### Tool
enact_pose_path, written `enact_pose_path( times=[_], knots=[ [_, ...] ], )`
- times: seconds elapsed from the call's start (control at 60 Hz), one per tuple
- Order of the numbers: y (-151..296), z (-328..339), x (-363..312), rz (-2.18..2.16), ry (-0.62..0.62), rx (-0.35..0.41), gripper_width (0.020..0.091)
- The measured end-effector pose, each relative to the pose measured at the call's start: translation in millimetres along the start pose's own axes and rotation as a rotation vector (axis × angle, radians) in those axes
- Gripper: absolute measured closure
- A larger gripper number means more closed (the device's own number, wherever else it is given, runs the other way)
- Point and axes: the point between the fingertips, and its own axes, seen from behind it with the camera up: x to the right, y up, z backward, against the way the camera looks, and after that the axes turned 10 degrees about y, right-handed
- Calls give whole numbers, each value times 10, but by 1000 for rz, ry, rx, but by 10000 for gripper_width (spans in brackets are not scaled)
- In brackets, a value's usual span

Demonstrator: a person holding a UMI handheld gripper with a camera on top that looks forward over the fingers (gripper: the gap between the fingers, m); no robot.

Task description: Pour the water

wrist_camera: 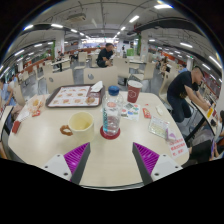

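A clear plastic water bottle (111, 116) with a blue cap stands upright on the beige table (120, 155), just ahead of my fingers. Behind it stands a second bottle (114, 94) with a blue cap, and to its right a dark red cup (134, 91). A yellow bowl (81, 122) sits left of the near bottle. My gripper (111, 160) is open, hanging above the table's near part, with nothing between its purple pads (76, 157). The near bottle lies beyond the fingertips, apart from them.
A tray (74, 96) with food sits at the back left of the table. Small packets (158, 127) lie at the right. A ring-shaped item (66, 130) rests by the bowl. A person in dark clothes (183, 88) leans at the right; others sit further back.
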Motion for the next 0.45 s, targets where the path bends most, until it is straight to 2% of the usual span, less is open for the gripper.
enact_pose_path(
  times=[0.183, 0.45],
  knots=[
    [-15, 328, -185, -8, 10, 7, 249],
    [45, 421, -252, 17, 29, 13, 252]
  ],
)
